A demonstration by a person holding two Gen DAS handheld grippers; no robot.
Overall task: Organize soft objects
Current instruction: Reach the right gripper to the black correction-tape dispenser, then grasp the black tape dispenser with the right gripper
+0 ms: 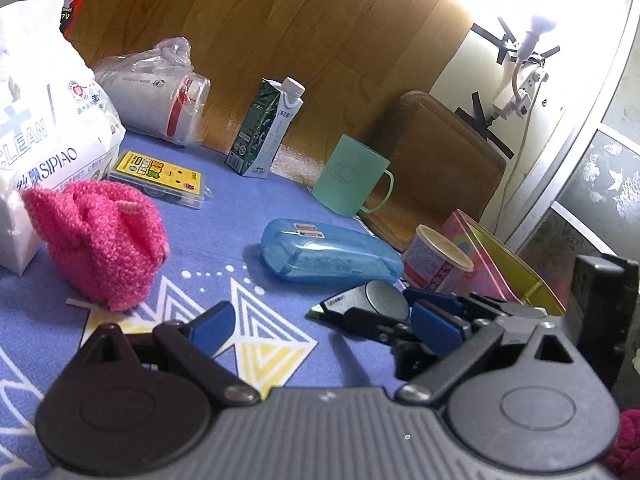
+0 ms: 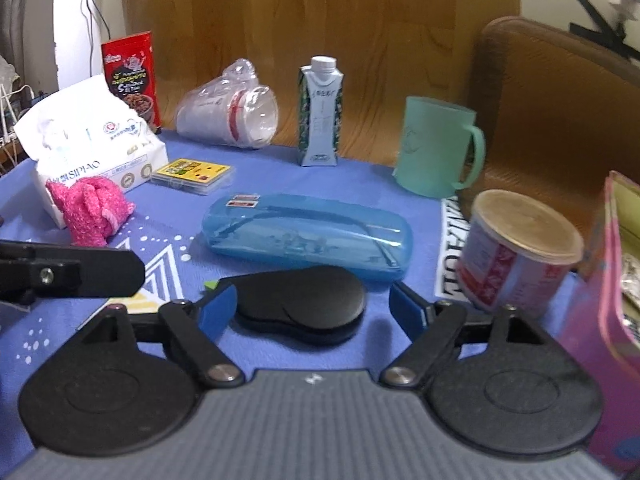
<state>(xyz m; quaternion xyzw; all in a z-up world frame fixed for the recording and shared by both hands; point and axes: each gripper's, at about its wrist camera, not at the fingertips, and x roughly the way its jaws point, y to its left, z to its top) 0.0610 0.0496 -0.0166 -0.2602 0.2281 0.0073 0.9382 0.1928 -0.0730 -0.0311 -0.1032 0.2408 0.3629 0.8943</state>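
Both tongs spread wide, gripping nothing: left tongs point(image 1: 320, 324) over bare blue cloth, right tongs point(image 2: 312, 312) straddling a smooth black oval case point(image 2: 300, 304). Fuzzy pink knit pouch point(image 1: 100, 240) slumps against the tissue pack point(image 1: 44, 140), tabletop point(image 2: 340, 184) open around it.

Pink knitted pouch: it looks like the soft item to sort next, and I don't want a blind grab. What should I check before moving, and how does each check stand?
1. Left gripper open: ok, jaws wide apart, nothing between them.
2. Right gripper free to grasp: not ok, open, but the black flat case lies between its fingers.
3. Pink knitted pouch in view and uncovered: ok, it sits on the blue cloth.
4. Clearance around pouch: not ok, the tissue pack is right against it.
5. Path from left gripper: ok, only cloth lies between.
6. Place to put the pouch: cannot tell.
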